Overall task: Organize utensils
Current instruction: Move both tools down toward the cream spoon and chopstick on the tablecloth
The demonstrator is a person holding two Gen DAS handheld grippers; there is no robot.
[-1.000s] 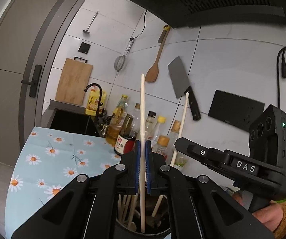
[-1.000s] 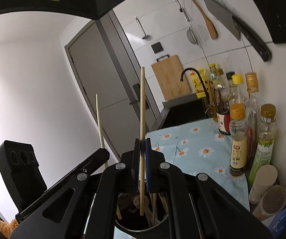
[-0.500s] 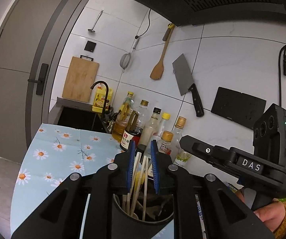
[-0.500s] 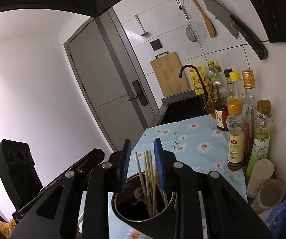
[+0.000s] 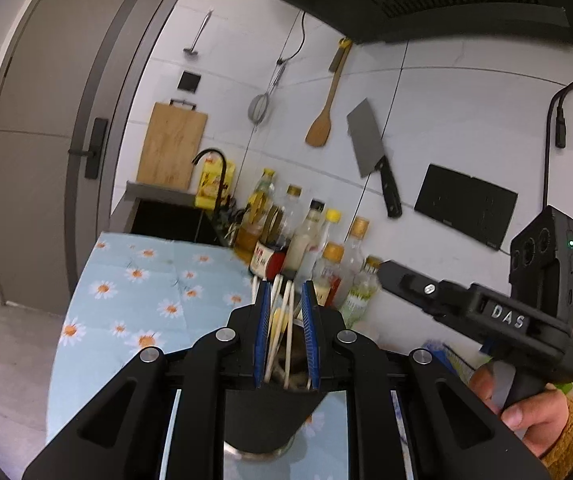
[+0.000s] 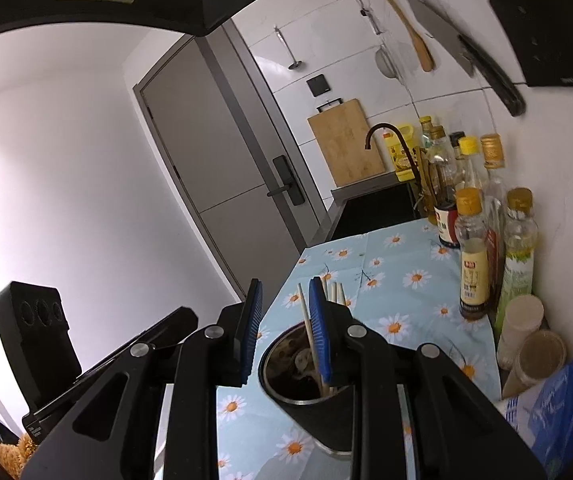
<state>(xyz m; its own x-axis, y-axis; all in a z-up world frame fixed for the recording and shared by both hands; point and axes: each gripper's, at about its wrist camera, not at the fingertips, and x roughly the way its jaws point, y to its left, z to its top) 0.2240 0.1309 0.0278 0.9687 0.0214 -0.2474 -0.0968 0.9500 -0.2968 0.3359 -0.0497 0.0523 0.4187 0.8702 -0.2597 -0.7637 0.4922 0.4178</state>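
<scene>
Both tools released above the utensil holder.

My left tool stood parted and empty, chopsticks upright between its jaws in the holder just below; my right tool was also parted, holder right of centre. Sauce bottles crowded the bench beyond.

Both chopsticks now in holder, left claw and right claw parted.

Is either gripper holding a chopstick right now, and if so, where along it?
Nothing is held. The left gripper and right gripper are both open, and the chopsticks stand loose in the utensil cup.
</scene>
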